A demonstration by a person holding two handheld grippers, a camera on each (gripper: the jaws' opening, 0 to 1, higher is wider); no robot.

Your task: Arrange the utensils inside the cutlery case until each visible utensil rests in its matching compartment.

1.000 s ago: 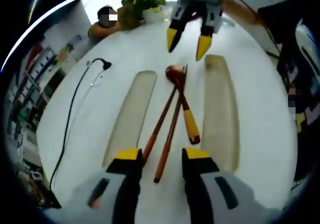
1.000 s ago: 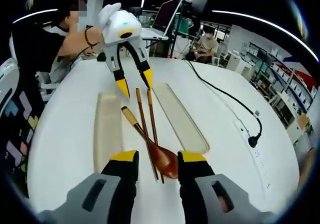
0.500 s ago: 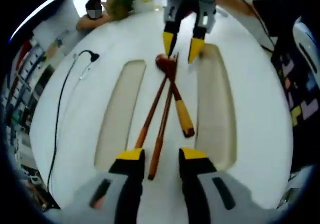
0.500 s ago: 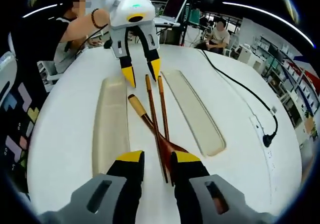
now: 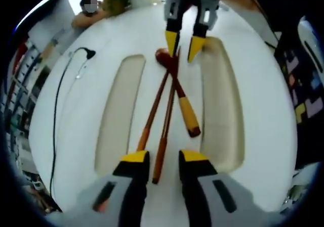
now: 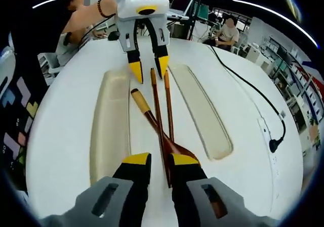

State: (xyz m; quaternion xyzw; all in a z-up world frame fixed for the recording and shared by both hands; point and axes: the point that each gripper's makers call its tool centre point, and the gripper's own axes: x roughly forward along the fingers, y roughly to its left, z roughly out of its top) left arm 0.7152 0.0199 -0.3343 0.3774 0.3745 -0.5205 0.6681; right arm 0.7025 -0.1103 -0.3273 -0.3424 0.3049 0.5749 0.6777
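The white desk (image 5: 76, 116) carried two long beige case halves lying side by side, well apart: one tray (image 5: 119, 116) and the other tray (image 5: 220, 110). Between them, on the bare desk, lay two brown chopsticks (image 5: 161, 110) and a spoon (image 5: 179, 100) with a dark red bowl and yellow-banded handle; the spoon crossed the chopsticks. No utensil rested in either tray.

Left tongs (image 5: 162, 159) were slightly parted, jaws straddling the near ends of the chopsticks, gripping nothing; contact could not be judged. Right tongs (image 6: 159, 161) were narrowly parted over the spoon bowl (image 6: 179, 148) and chopstick tips; whether they pinched anything could not be told.

In the right gripper view, the left tongs (image 6: 149, 67) hung at the far ends of the chopsticks. A black cable (image 6: 253, 93) ran across the desk beside one tray.
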